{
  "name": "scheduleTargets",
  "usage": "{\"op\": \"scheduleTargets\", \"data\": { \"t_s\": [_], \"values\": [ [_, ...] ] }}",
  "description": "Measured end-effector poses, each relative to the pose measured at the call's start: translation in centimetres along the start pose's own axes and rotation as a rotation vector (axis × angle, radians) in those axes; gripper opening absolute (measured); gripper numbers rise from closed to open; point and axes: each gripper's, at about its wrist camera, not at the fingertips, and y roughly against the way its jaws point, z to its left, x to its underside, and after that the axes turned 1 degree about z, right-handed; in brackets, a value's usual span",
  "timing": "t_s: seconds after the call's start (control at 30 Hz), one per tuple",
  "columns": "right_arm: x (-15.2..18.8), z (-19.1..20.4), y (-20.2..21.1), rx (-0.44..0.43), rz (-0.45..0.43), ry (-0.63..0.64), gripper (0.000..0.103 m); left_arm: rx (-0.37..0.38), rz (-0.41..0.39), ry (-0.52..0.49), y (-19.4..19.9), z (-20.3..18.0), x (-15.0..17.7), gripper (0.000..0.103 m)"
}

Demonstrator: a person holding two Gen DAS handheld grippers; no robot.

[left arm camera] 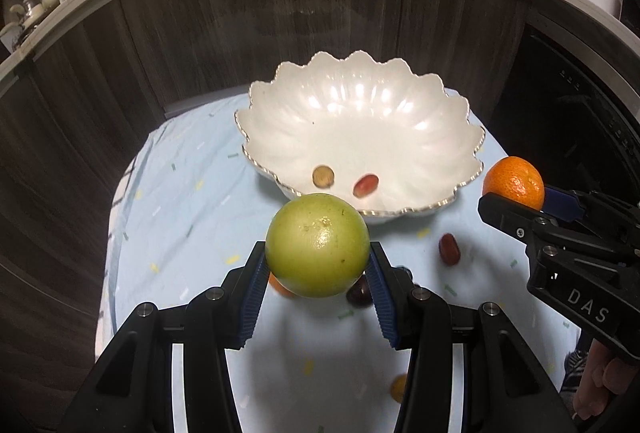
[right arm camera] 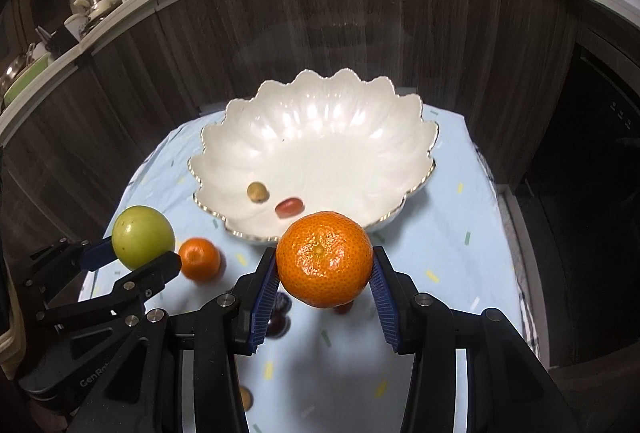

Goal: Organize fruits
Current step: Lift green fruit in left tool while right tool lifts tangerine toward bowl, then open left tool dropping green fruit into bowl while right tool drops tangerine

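My left gripper [left arm camera: 317, 259] is shut on a green round fruit [left arm camera: 317, 245], held above the table just short of the near rim of a white scalloped bowl [left arm camera: 360, 105]. My right gripper [right arm camera: 325, 271] is shut on an orange mandarin [right arm camera: 325, 259], also lifted in front of the bowl [right arm camera: 320, 121]. Inside the bowl lie a small yellowish fruit [right arm camera: 257, 191] and a small red one [right arm camera: 288, 207]. In the right wrist view the left gripper [right arm camera: 138, 253] with its green fruit [right arm camera: 143, 236] shows at the left. In the left wrist view the right gripper [left arm camera: 516, 201] with its mandarin [left arm camera: 514, 183] shows at the right.
A second mandarin [right arm camera: 199, 259] lies on the light blue cloth [right arm camera: 460, 253] left of the bowl. Dark red fruits [left arm camera: 449, 249] [right arm camera: 280, 313] lie on the cloth under the grippers, and a small yellow-brown one [left arm camera: 399, 387] nearer me. A dark wood cabinet front [left arm camera: 280, 13] stands behind the table.
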Motion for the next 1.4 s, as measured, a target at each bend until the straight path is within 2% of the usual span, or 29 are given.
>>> {"op": "scheduleTargets", "data": {
  "t_s": [0.47,0.83,1.4],
  "values": [
    [-2.9,-1.5,-1.1,0.02,-0.049,-0.041,0.046,-0.013,-0.045,-0.008,-1.3,0.0,-3.5,0.048],
    [-4.4,-2.7,-3.4,0.033,-0.04,-0.073,0.046,-0.014,-0.047,-0.008,-3.8,0.0,-5.4,0.048],
    [-4.5,-3.2,-6.8,0.023,0.013,-0.081,0.046,0.002,0.001,-0.004,-7.2,0.1,-5.3,0.048]
  ]
}}
